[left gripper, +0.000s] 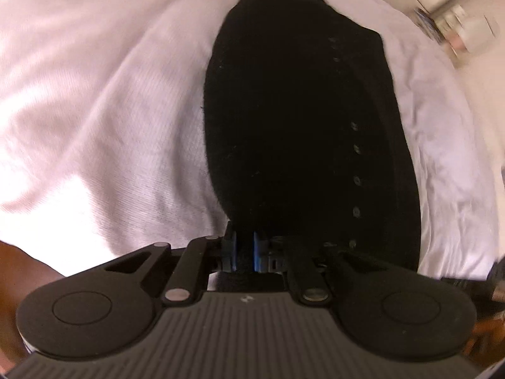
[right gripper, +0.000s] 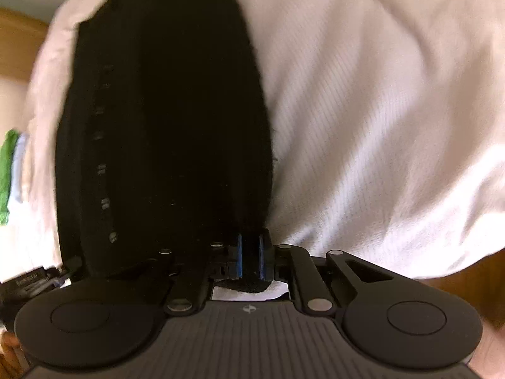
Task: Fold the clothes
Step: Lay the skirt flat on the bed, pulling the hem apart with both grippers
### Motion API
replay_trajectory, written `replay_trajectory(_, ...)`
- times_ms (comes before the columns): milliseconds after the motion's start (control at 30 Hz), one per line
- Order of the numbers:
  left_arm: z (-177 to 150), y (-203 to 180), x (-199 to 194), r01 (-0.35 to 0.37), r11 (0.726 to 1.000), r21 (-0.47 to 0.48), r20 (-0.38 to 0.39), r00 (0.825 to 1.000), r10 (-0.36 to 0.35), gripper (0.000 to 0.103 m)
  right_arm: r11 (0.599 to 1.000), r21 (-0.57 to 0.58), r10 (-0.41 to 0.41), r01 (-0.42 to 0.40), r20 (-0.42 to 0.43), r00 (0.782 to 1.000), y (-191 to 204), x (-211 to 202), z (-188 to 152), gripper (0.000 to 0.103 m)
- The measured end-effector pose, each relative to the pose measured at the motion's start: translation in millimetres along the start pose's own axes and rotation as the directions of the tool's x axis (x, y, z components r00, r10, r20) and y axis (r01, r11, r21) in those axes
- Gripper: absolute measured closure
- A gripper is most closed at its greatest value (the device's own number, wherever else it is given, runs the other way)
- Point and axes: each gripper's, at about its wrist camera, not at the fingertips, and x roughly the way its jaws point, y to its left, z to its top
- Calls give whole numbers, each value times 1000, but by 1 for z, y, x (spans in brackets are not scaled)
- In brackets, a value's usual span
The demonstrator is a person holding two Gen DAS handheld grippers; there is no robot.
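1. Fingers [left gripper: 232, 249] on the left gripper [left gripper: 244, 252] are pinched together on the near edge of the black garment [left gripper: 290, 120], blue pads almost meeting with dark fabric squeezed between them.
2. Same deal on the right gripper [right gripper: 251, 254]: its fingers [right gripper: 264, 252] are clamped on the garment's [right gripper: 164, 120] edge, and a bit of black cloth pokes out behind the pads over something white.
3. That garment is a long dark strip running away from both cameras, lying on a white sheet [left gripper: 94, 110]. A row of small buttons [left gripper: 356, 148] runs down one side of it; in the right view they [right gripper: 104, 202] sit along the left edge.
4. Sheet [right gripper: 378, 110] is wrinkled and fills most of both views. Can't really tell what's under it.
5. Right view, far left: a green and pale-blue stack of cloth [right gripper: 8, 173], well apart from the garment, pretty blurry.
6. Left view, top right: some blurred white containers [left gripper: 467, 34] past the sheet's edge.
7. Both shots are motion-smeared, so fine detail is a wash.
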Motion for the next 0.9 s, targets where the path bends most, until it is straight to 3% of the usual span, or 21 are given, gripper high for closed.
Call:
replay_trajectory(133,-3,-8,34,-158,977,145,-84,982,171,95,999,47,27,-26,-19,999,-17,4,-11,94)
replay_trajectory(233,2,-23,40,-223,944,242,-96,963,253,92,1000,3,-22,22,-58,998,-9,15,-10,93)
replay_trajectory(333,11,-28,19,-228,949,218,-47,969,243,92,994,-70,-94,87,-115,989,6,13,-6,86)
replay_trajectory(400,17,-22,2,-223,961,165,-10,974,228,92,982,-121,-155,144,-92,984,12,-1,-3,77)
replay_trajectory(467,24,-18,-12,-218,968,122,36,976,215,93,966,-159,-208,203,-16,978,16,-19,0,75)
replay_trajectory(567,38,-25,-9,-192,970,146,87,980,181,93,955,-188,-212,230,113,971,23,-37,6,73)
replay_trajectory(700,40,-42,32,-196,960,198,38,981,192,90,938,-272,-161,214,207,965,45,-25,9,73)
replay_trajectory(800,20,-42,59,-215,951,223,-48,972,231,91,934,-305,-144,183,148,979,56,4,3,66)
replay_trajectory(900,22,-40,50,-184,957,226,-74,976,206,90,922,-318,-222,222,36,974,58,27,-10,66)
